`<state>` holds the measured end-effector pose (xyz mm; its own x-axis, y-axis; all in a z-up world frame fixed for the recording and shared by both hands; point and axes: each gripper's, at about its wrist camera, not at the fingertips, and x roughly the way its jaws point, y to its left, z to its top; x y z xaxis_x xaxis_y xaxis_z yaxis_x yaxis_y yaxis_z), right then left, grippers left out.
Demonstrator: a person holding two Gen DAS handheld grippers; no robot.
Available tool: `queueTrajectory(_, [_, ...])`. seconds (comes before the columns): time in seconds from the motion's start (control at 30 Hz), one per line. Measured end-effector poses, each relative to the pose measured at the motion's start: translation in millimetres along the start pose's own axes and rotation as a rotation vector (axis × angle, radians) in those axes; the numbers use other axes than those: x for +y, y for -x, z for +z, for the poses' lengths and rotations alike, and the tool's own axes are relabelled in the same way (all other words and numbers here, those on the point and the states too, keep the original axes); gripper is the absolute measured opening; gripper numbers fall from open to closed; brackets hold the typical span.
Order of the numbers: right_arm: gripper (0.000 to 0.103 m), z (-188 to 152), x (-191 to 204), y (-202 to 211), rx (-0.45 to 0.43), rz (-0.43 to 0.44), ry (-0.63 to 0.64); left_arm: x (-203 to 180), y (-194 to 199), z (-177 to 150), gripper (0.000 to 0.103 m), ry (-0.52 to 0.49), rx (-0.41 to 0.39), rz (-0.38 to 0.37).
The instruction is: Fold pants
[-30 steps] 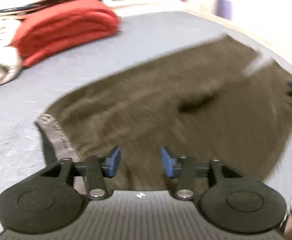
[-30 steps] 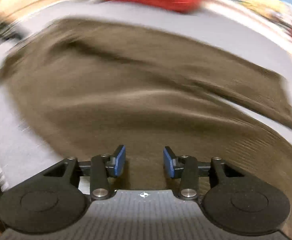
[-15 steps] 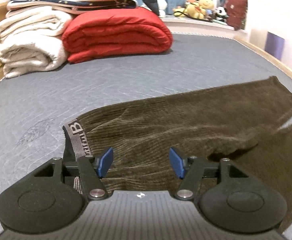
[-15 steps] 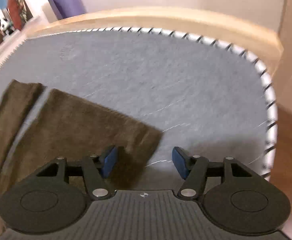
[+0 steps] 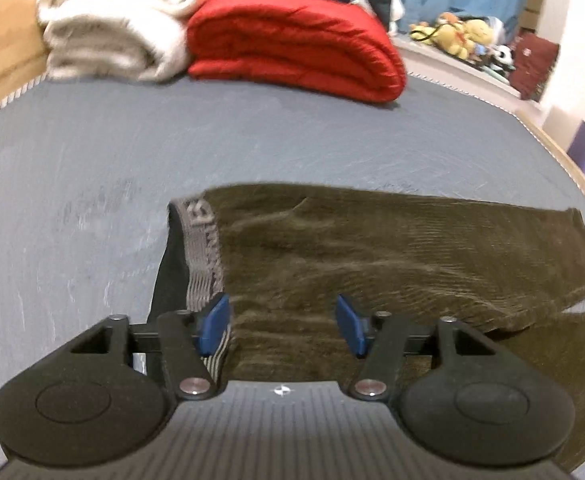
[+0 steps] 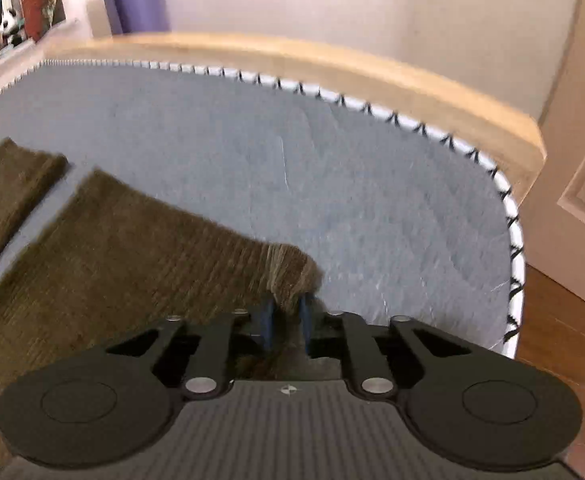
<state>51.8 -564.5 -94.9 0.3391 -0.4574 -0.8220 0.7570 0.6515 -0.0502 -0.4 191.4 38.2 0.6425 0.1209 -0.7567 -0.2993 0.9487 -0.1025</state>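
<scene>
Both jaws narrowed; right gripper [image 6: 286,322] now pinches pants [image 6: 132,248] hem.

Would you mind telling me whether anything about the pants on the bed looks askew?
Slightly. The pants lie flat, but the two legs splay apart at the cuffs, and the waistband is turned out, showing its grey lining.

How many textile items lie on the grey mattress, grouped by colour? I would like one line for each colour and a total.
Olive-brown corduroy pants: 1
Red folded quilted blanket: 1
Cream-white folded fluffy blanket: 1
Total: 3
More items are stacked behind the blankets, but they are too cut off to count.
</scene>
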Motion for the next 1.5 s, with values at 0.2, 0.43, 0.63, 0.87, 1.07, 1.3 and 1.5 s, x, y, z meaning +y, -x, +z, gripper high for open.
queueTrajectory(0.2, [0.051,5.0,14.5,56.7,-0.202,0.046,0.014,10.4,-24.7,-16.1,0.026,-0.081,0.13,-0.033])
queueTrajectory(0.43, [0.059,-6.5,64.3,84.0,-0.231,0.22,0.131,33.3,-50.1,-39.3,0.007,-0.083,0.277,0.075])
queueTrajectory(0.63, [0.066,-14.7,101.1,108.0,-0.183,0.427,0.19,27.9,-6.8,-18.7,0.034,-0.006,0.085,0.041])
queueTrajectory(0.87, [0.068,-33.4,150.0,162.1,-0.329,0.585,0.388,-3.4,1.3,-7.9,0.034,-0.02,0.005,0.028])
queueTrajectory(1.07, [0.068,-51.3,187.4,191.0,-0.339,0.708,0.5,-29.7,-8.1,1.1,0.034,-0.061,-0.035,-0.029])
queueTrajectory(1.3, [0.068,-75.1,222.9,219.3,-0.344,0.807,0.581,-41.9,-20.6,3.3,0.034,-0.115,-0.074,-0.039])
queueTrajectory(1.5, [0.068,-72.6,220.9,254.1,-0.398,0.988,0.437,-46.6,-22.0,6.8,0.034,-0.128,-0.127,-0.021])
